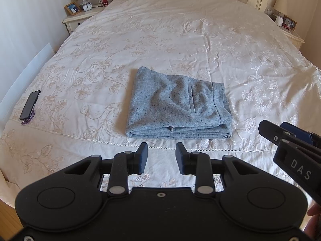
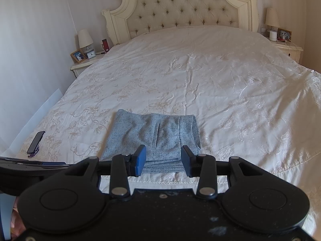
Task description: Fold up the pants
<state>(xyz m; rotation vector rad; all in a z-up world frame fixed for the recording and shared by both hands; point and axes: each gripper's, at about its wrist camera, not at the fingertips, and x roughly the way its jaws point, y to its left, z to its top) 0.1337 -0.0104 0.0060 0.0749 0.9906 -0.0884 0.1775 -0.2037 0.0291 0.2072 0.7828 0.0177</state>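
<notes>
Grey pants [image 1: 177, 105] sit folded on the bed [image 1: 250, 46], dead ahead of both released tools, left tool [image 1: 161, 157] and right tool [image 2: 163, 160], neither touching.

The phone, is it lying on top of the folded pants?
No, the phone lies on the bedspread near its left edge, well apart from the pants.

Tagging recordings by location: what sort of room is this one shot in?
A home bedroom: a large bed with a tufted headboard, nightstands on both sides with a lamp and framed photo, and folded grey pants lying on the bedspread.
</notes>
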